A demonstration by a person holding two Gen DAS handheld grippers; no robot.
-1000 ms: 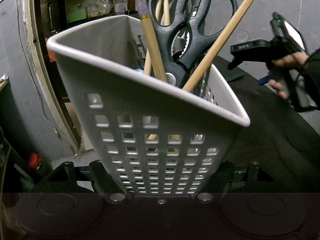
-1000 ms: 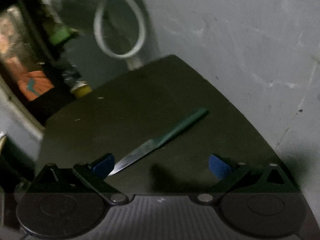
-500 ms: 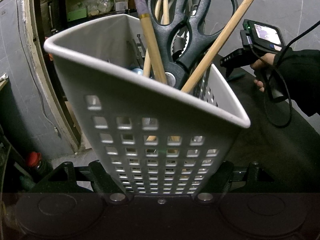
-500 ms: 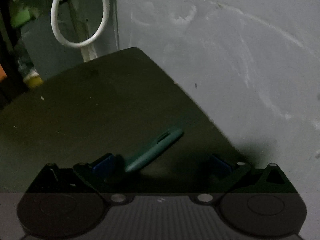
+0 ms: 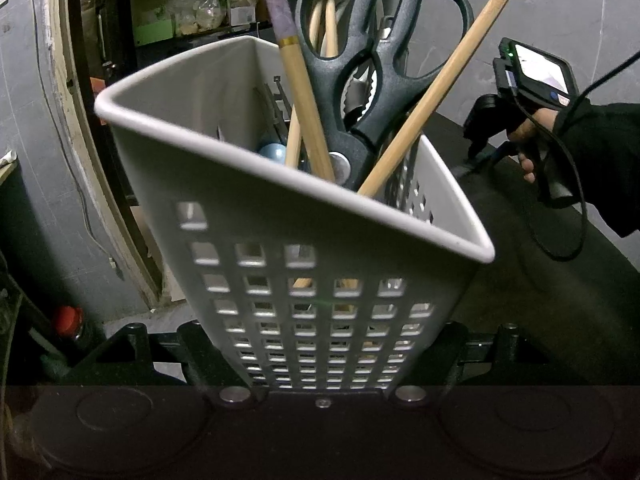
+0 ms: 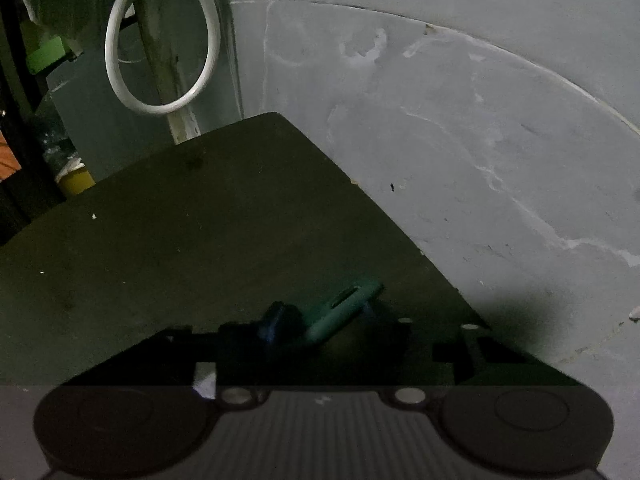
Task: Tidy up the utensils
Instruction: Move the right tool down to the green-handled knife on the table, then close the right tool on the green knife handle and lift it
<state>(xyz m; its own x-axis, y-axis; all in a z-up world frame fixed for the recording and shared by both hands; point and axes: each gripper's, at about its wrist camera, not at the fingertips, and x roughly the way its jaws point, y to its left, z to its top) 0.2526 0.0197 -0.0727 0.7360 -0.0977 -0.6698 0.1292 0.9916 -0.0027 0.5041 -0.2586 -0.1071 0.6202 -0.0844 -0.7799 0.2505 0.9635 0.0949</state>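
A dark, matt worktop (image 6: 200,240) is recorded, speckled with a few pale crumbs, its far corner set close against a grey plastered wall (image 6: 480,120) marked with white streaks and a curved crack line. A loop of white cable (image 6: 160,60) is seen hanging beyond the worktop's far edge, beside a green object and a yellow container (image 6: 76,178) in the dim room to the left. In the left wrist view, shelving with bags and boxes (image 5: 192,12) is noted behind a pale curved door frame, and a red-capped item (image 5: 66,318) stands low at the left. A white perforated utensil holder (image 5: 300,280), triangular in plan, is clamped at its lower wall between the fingers of the left gripper (image 5: 320,364) and held tilted above the worktop; it contains black-handled scissors (image 5: 360,92), wooden chopsticks (image 5: 436,84) leaning across the rim, a purple-topped stick and a blue rounded item low inside. The right gripper (image 6: 320,324) is held by a hand (image 5: 528,136) in a black sleeve near the worktop's right edge, by the wall. A green-handled knife (image 6: 344,308) lies on the worktop near that right edge, its handle between the blue pads; the jaws have just been closing around it, but in the dark, blurred view it cannot be told whether the pads press on the handle.
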